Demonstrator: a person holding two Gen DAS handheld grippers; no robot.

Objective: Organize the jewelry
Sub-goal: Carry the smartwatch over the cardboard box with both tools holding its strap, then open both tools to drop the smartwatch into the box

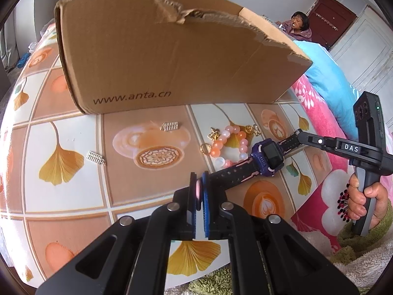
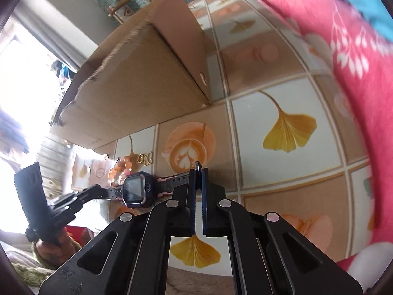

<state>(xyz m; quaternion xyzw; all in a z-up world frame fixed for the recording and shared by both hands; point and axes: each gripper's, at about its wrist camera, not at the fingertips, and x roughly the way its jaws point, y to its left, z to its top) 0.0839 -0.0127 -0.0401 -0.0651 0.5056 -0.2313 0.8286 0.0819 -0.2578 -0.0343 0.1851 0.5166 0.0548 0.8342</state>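
The desk (image 1: 73,127), covered in a cloth printed with ginkgo leaves and coffee cups, fills most of both views. On it, beyond both grippers, stands a torn cardboard box (image 1: 172,56) printed with "www.anta.cn". A pink floral blanket (image 1: 316,113) lies along the desk edge behind the right gripper, as the left wrist camera shows it.

The purple watch (image 1: 269,156) hangs above the desk, stretched between the two grippers. The left gripper (image 1: 200,186) has its fingers pressed together on the end of one strap, close in front of its camera. The right gripper (image 2: 198,172) is likewise closed tight on the end of the other strap, with the watch face out to its left in the right wrist view.

Just past the watch, on the desk, lies a bracelet (image 1: 229,145) of orange and white beads. Gold trinkets (image 1: 213,132) lie at the bracelet's far edge. To the left of the left gripper's fingers, well apart, lie two small silver comb-like clips (image 1: 169,125).
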